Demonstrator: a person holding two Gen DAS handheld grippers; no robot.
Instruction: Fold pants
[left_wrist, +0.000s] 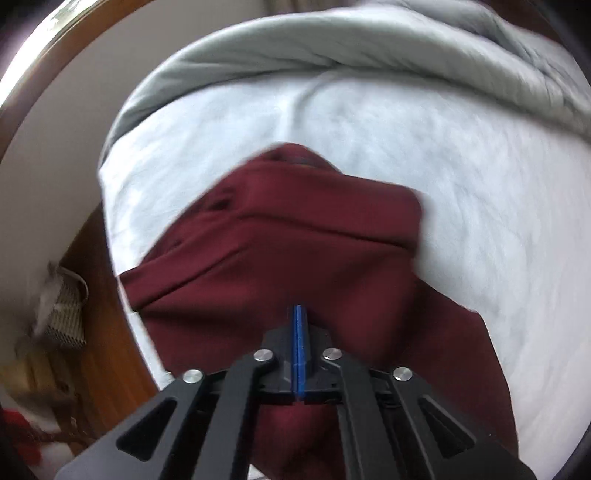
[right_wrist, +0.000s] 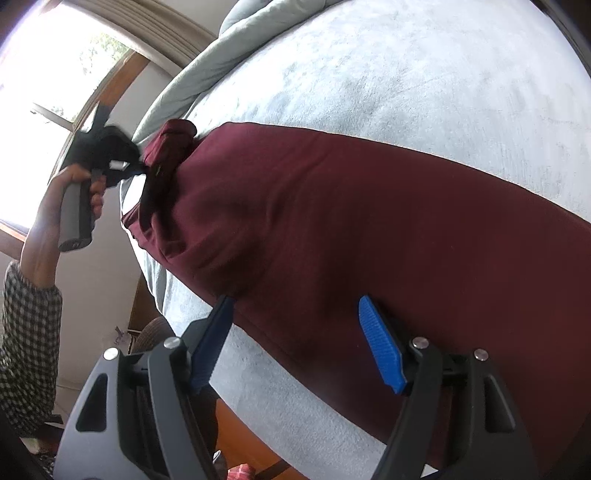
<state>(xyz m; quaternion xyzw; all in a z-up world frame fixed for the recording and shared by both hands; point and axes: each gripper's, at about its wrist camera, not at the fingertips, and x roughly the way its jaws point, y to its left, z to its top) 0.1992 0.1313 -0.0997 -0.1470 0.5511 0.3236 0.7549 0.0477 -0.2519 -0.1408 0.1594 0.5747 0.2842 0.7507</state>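
Dark red pants (left_wrist: 295, 243) lie on a pale blue bed (left_wrist: 461, 184). In the left wrist view my left gripper (left_wrist: 299, 317) has its blue pads pressed together, shut on the pants' cloth, which bunches in a lifted fold ahead of it. In the right wrist view the pants (right_wrist: 351, 221) stretch long across the bed. My right gripper (right_wrist: 299, 310) is open, its blue pads (right_wrist: 380, 347) wide apart at the near edge of the pants, holding nothing. The left gripper (right_wrist: 136, 170) shows at the far end, held by a hand, gripping the bunched cloth.
A grey duvet (left_wrist: 332, 40) is heaped at the far side of the bed. A wicker basket (left_wrist: 66, 314) stands on the wooden floor (left_wrist: 103, 280) to the left. A window (right_wrist: 55, 74) is behind the left hand. The bed's edge (right_wrist: 236, 387) runs below my right gripper.
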